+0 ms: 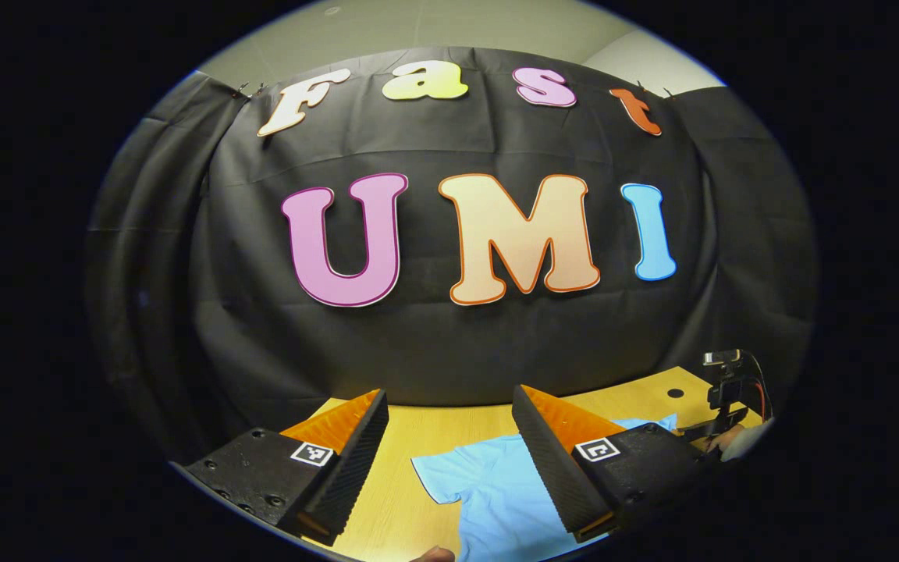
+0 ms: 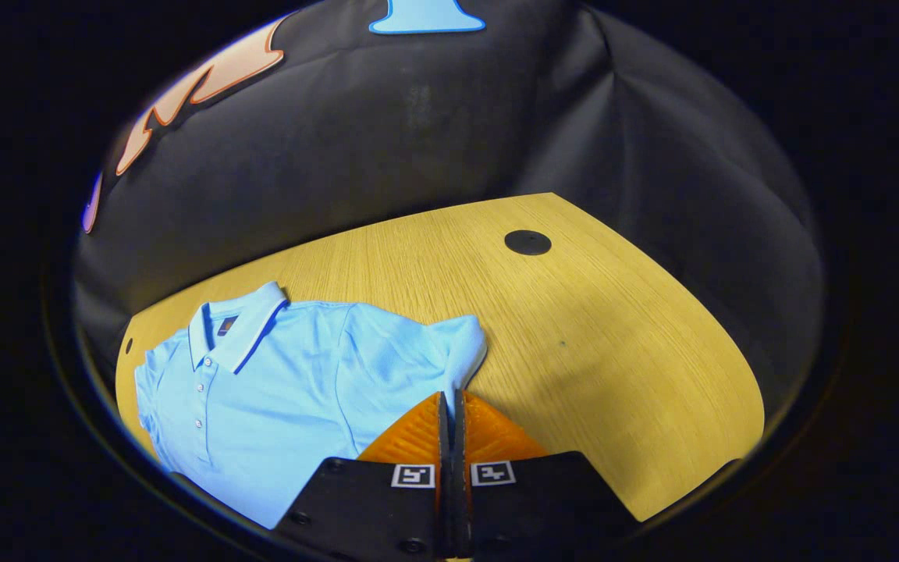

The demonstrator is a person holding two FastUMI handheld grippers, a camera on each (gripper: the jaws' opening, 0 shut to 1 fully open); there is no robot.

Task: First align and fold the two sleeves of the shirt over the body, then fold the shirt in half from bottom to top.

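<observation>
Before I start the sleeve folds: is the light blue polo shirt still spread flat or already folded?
Spread: the light blue polo shirt lies face up on the yellow wooden table, collar and buttons showing, a sleeve out sideways.

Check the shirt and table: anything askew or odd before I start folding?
Nothing is damaged or spilled. The shirt lies face up on the table, sleeves unfolded; the sleeve near the right gripper is a bit bunched. The left gripper is open above it.

Shirt (image 2: 293,375): soft matt knit cloth, lower left. Counter (image 2: 590,328): smooth matt wood grain. Fingers (image 1: 356,460): ribbed inner faces.
</observation>
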